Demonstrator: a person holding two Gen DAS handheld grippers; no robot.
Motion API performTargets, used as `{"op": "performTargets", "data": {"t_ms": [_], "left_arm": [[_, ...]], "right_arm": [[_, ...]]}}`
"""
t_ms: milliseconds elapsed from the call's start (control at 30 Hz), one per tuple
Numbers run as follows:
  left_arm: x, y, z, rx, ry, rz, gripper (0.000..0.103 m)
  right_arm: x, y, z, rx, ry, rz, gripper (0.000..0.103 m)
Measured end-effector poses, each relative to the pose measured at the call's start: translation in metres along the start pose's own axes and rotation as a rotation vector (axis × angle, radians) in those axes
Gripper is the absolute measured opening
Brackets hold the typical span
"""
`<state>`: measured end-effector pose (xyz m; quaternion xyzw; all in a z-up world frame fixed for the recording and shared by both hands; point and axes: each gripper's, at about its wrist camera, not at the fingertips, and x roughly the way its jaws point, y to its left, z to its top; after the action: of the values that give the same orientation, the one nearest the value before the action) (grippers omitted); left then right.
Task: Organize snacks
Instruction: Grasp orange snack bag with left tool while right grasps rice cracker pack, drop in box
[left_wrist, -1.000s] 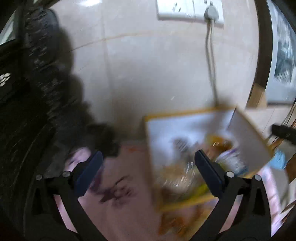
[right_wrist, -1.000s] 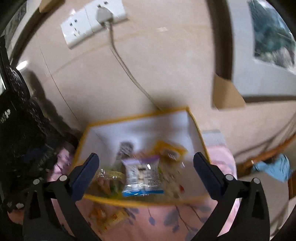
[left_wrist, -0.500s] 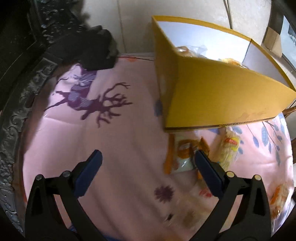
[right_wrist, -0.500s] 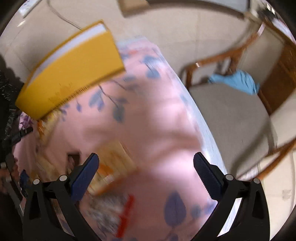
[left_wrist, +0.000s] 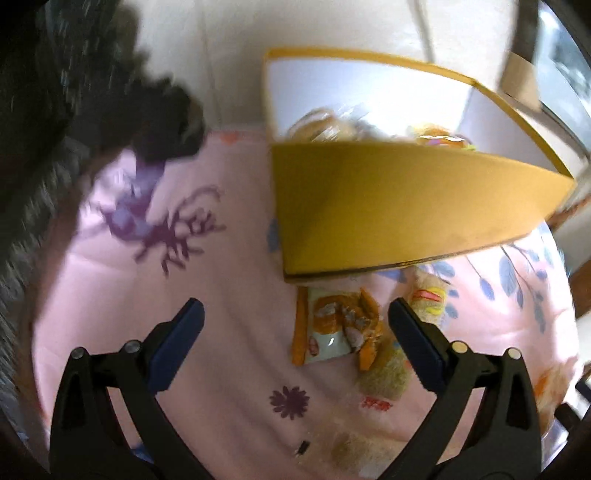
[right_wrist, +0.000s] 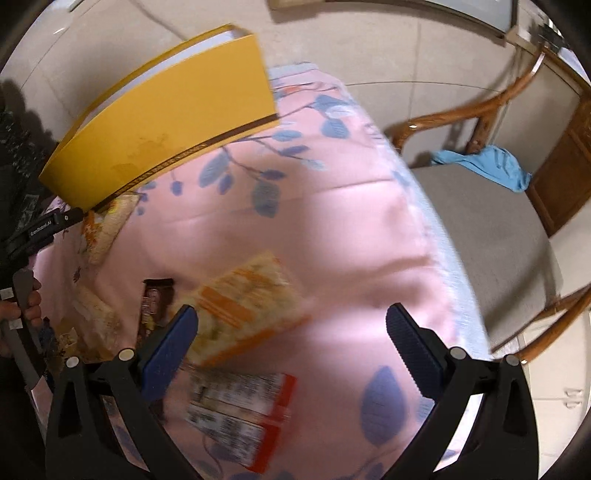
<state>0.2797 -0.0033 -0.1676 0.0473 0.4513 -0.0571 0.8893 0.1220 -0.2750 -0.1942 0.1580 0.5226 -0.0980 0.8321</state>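
A: Change over the last second: both cameras looked down into the yellow box (left_wrist: 406, 206) then. Now both have swung down to the bench and see the box's outer wall.

B: Fingers?

A: Left gripper (left_wrist: 295, 332) wide, nothing held. Right gripper (right_wrist: 291, 332) wide, nothing held.

B: Where are the snacks?

A: Some lie inside the box. Loose ones remain on the pink cloth (left_wrist: 203, 332): an orange packet (left_wrist: 338, 330) just in front of the box, between the left fingers; a paler packet (left_wrist: 428, 301) beside it. Right view: an orange-striped pack (right_wrist: 243, 306) near the left finger, a red-and-white pack (right_wrist: 240, 417) below it, a dark bar (right_wrist: 155, 306) to the side. Blurred, so labels unreadable.

B: Meaning?

A: Judgement: task partway; each gripper is lining up on its next packet.
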Motion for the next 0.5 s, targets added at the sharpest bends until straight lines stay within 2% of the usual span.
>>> {"op": "performTargets", "data": {"t_ms": [67,100,167,200,233,300,333,367,400,467,500], "left_arm": [[-0.005,-0.013,0.001,0.079,-0.048,0.016,0.101],[0.002,-0.021,0.003,0.129,-0.044,0.047,0.101],[0.024,-0.030,0.003,0.199,0.021,0.094,0.101],[0.041,-0.032,-0.001,0.208,0.080,0.107,0.100],[0.043,-0.026,-0.002,0.151,0.062,0.072,0.090],[0.050,-0.015,-0.004,0.054,0.118,-0.041,0.062],[0.049,-0.011,-0.005,0.022,0.124,-0.058,0.058],[0.046,-0.012,-0.007,0.040,0.131,-0.054,0.057],[0.041,-0.018,-0.011,0.095,0.130,-0.050,0.051],[0.034,-0.023,-0.016,0.137,0.149,-0.044,0.050],[0.032,-0.021,-0.018,0.118,0.161,-0.056,0.049]], "right_arm": [[0.011,0.006,0.002,0.034,0.003,0.040,0.102],[0.016,0.009,0.003,0.046,0.002,0.050,0.102],[0.022,0.019,0.004,0.027,-0.053,0.056,0.101],[0.025,0.021,0.003,0.021,-0.065,0.031,0.077],[0.027,0.021,0.003,0.037,-0.071,0.030,0.078],[0.025,0.017,0.004,0.050,-0.068,0.050,0.072],[0.025,0.015,0.004,0.054,-0.064,0.055,0.070],[0.023,0.012,0.003,0.070,-0.051,0.061,0.069],[0.020,0.010,0.001,0.085,-0.041,0.067,0.067],[0.014,0.005,-0.002,0.114,-0.029,0.103,0.067],[0.009,0.004,-0.004,0.123,-0.027,0.119,0.066]]}}
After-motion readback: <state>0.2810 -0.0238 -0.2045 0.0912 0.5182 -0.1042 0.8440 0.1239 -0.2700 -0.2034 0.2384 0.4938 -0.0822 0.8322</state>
